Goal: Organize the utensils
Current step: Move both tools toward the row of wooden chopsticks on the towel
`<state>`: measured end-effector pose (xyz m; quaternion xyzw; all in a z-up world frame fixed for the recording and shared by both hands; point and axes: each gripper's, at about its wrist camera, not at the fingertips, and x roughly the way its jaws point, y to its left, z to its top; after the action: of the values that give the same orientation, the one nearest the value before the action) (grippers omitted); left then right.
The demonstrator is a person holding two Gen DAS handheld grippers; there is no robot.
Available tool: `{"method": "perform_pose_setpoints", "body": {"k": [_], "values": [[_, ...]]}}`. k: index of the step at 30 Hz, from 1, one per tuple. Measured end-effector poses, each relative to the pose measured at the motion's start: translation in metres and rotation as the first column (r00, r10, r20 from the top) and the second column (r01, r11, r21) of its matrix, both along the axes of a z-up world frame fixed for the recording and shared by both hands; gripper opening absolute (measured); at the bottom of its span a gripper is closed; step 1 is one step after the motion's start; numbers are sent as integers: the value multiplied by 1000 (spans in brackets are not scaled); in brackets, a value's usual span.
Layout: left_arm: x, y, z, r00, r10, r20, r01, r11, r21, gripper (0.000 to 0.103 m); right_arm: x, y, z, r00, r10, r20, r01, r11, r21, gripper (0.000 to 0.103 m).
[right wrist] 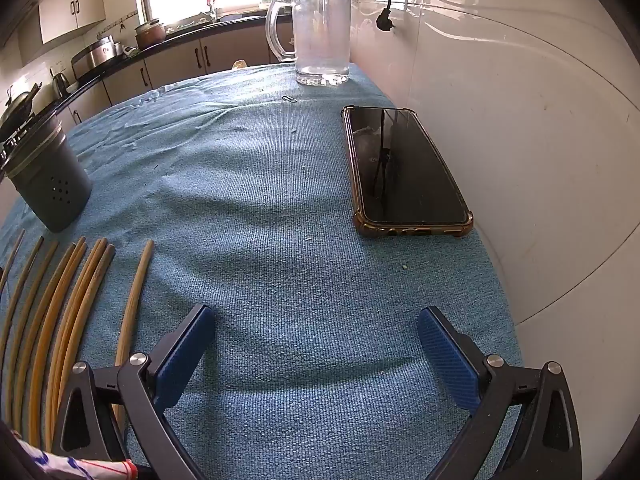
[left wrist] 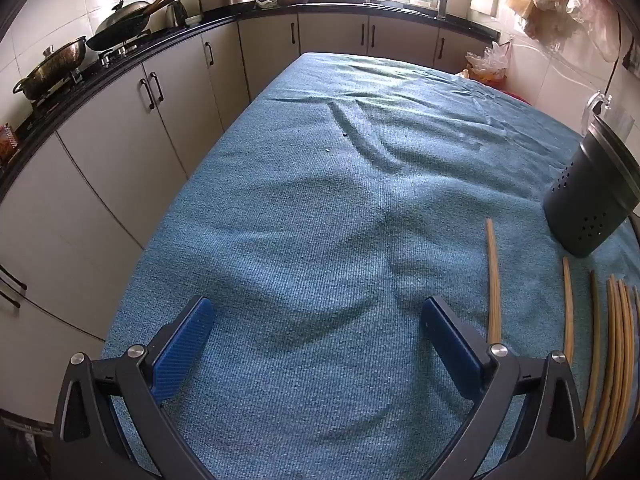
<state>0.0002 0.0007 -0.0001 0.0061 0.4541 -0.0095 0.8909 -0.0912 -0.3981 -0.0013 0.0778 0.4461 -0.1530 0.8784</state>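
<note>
Several wooden chopsticks point(left wrist: 493, 280) lie side by side on the blue cloth, at the right in the left wrist view and at the left in the right wrist view point(right wrist: 132, 304). A dark grey perforated utensil holder point(left wrist: 592, 196) stands upright just beyond them; it also shows in the right wrist view point(right wrist: 48, 180). My left gripper point(left wrist: 316, 312) is open and empty over bare cloth, left of the chopsticks. My right gripper point(right wrist: 316, 320) is open and empty, right of the chopsticks.
A phone point(right wrist: 404, 168) in a brown case lies on the cloth by the white wall point(right wrist: 520, 140). A glass mug point(right wrist: 316, 32) stands at the table's far end. Kitchen cabinets point(left wrist: 120, 140) and a counter with pans run along the left.
</note>
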Motion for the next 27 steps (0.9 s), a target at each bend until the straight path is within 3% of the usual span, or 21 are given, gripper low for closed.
{"method": "perform_pose_setpoints", "body": {"k": [9, 14, 20, 27], "values": [[-9, -1, 5, 1000, -9, 3, 9, 999, 44, 103, 5, 5, 4, 999, -8, -40, 8, 1000, 11, 103], [-43, -7, 27, 996, -39, 79, 35, 998, 51, 103, -7, 3, 3, 998, -67, -19, 66, 998, -9, 100], [-89, -20, 58, 988, -67, 141, 68, 998, 1, 103, -43, 13, 31, 990, -110, 89, 112, 994, -12, 100], [-138, -49, 85, 979, -105, 173, 100, 994, 39, 103, -74, 46, 66, 968, -103, 228, 111, 994, -24, 100]]}}
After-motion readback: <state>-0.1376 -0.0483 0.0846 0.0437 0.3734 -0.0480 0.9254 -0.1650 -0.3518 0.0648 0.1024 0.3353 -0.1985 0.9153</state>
